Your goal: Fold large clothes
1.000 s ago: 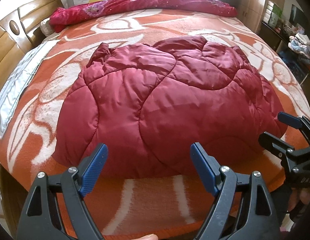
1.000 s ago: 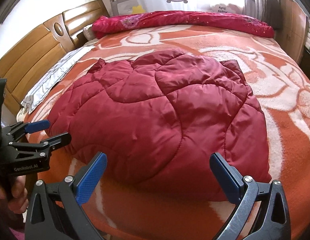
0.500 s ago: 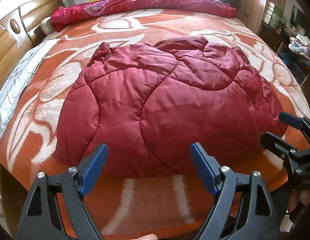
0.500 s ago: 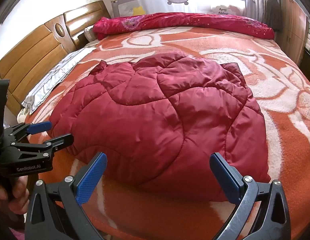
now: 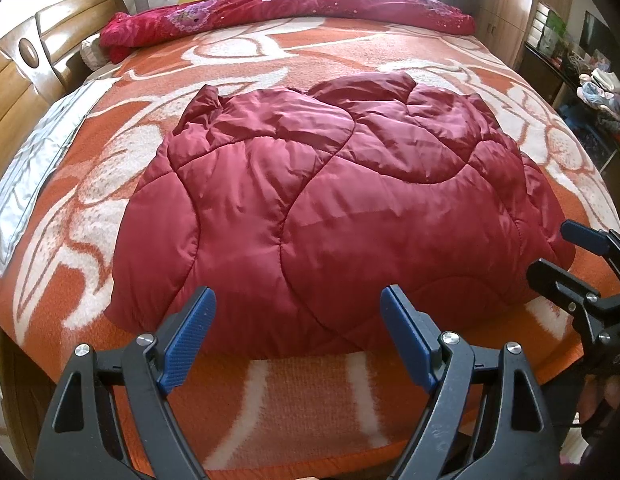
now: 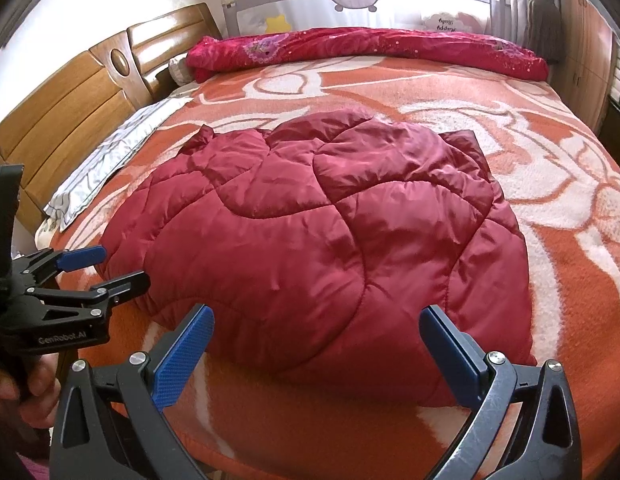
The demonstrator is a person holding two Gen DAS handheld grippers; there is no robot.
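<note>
A dark red quilted padded jacket [image 5: 329, 216] lies spread and puffy on the orange and white patterned blanket [image 5: 310, 60] of the bed, nearer to the front edge than to the far side. Its near hem is just above the two grippers.

The left gripper [image 5: 298, 332] hangs over the front edge of the bed, in front of the jacket's left half. Its blue-padded fingers [image 5: 188, 334] are spread wide and hold nothing. The right gripper [image 6: 315, 350] is beside it, in front of the right half of the jacket. Its fingers [image 6: 449, 350] are also wide apart and empty. Neither gripper touches the cloth.

Along the far side of the bed lies a rolled red flowered quilt [image 6: 365, 50], and behind it stands a grey bed rail [image 6: 355, 0]. On the left are a wooden headboard [image 6: 70, 108] and a pale grey pillowcase [image 6: 106, 160].
</note>
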